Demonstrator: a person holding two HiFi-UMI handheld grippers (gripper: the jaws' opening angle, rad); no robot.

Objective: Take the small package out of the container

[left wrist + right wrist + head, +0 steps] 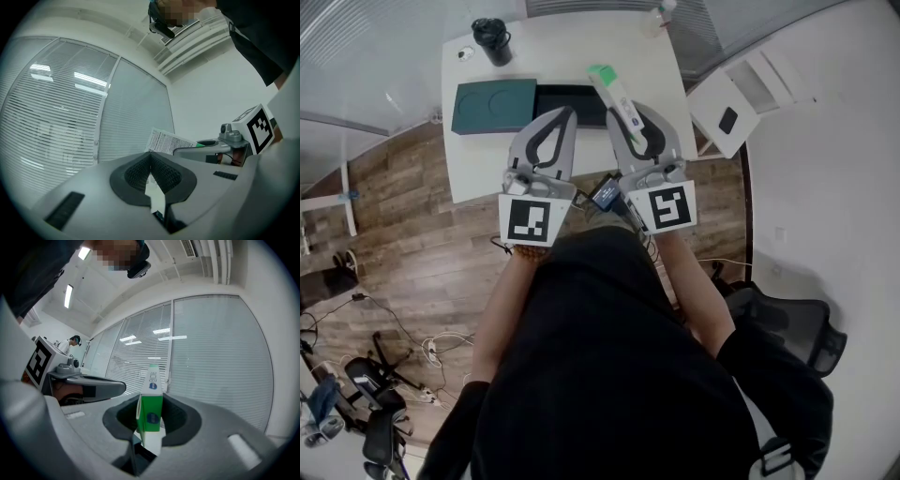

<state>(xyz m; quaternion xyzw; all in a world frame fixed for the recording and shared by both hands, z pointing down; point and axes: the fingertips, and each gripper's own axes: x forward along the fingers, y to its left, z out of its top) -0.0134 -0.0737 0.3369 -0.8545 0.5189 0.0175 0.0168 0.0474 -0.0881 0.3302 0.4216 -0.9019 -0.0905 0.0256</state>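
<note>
Right tongs [151,417] grip the green package [151,397], seemingly out of the black container [567,101]; left tongs [151,169] closed, empty. Next I'd set it on the worktop [478,164].

Package [151,401] print: too small to read.
Package base: hidden between right gripper [150,420] jaws.
Container [586,98] near edge: partly behind left gripper [566,112].
Object [465,54] by mug [492,40]: tiny, possibly a cap.

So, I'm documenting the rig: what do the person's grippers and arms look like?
The left gripper and right gripper are light grey with curved jaws and dark ribbed pads. Each carries a white cube with a black square marker. Black cables run between them. The sleeves are black.
</note>
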